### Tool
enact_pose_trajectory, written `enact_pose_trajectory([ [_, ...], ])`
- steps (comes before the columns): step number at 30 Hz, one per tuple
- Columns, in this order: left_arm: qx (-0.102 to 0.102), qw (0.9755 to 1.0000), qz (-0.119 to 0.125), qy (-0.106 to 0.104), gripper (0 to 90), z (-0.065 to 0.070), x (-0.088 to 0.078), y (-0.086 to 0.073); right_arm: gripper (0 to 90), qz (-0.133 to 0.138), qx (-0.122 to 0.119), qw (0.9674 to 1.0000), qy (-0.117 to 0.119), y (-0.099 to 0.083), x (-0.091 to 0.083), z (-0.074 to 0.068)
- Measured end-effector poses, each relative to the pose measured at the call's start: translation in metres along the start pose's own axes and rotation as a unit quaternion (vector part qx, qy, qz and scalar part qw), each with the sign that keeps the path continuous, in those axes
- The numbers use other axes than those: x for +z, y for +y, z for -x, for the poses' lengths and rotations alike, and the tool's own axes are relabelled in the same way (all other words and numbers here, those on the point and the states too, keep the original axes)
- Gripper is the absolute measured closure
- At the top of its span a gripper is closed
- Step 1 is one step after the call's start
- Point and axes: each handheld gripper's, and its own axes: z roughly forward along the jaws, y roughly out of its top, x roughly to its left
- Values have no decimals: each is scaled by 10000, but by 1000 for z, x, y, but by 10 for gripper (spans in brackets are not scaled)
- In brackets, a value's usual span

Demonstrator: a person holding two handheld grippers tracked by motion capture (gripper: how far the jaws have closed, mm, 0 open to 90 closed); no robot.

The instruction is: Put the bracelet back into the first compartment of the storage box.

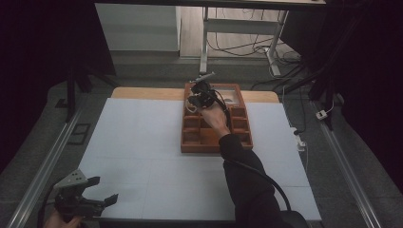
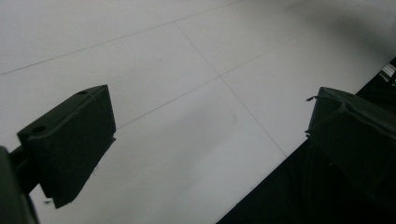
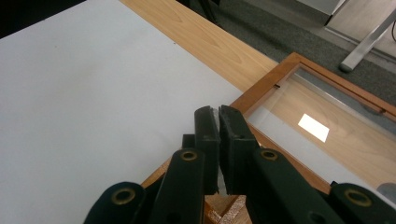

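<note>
A reddish wooden box point(image 1: 204, 148) with several small compartments stands at the far middle of the table. Its far part is a framed glass panel point(image 3: 299, 140). My right gripper point(image 1: 194, 100) hovers over the box's far left corner, held by a hand in a black sleeve. In the right gripper view its jaws point(image 3: 217, 116) are shut, with only a thin pale sliver between the pads; I cannot tell if that is a thing. My left gripper point(image 1: 103, 188) rests at the near left corner, open, and nothing lies between its jaws point(image 2: 210, 140).
A white mat point(image 1: 142, 142) covers the table, with a strip of bare wood point(image 1: 142, 93) along the far edge. Metal rails point(image 1: 43, 166) run down both sides. Beyond the table stand a desk frame point(image 1: 237, 28) and loose cables on the floor.
</note>
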Motion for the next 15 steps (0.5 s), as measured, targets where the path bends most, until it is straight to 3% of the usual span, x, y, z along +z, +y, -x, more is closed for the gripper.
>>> enact_pose_trajectory([
  [15, -34, 10000, 15, -20, 11, -1, 0, 0, 867, -328, 91, 9994, 42, -26, 33, 3],
])
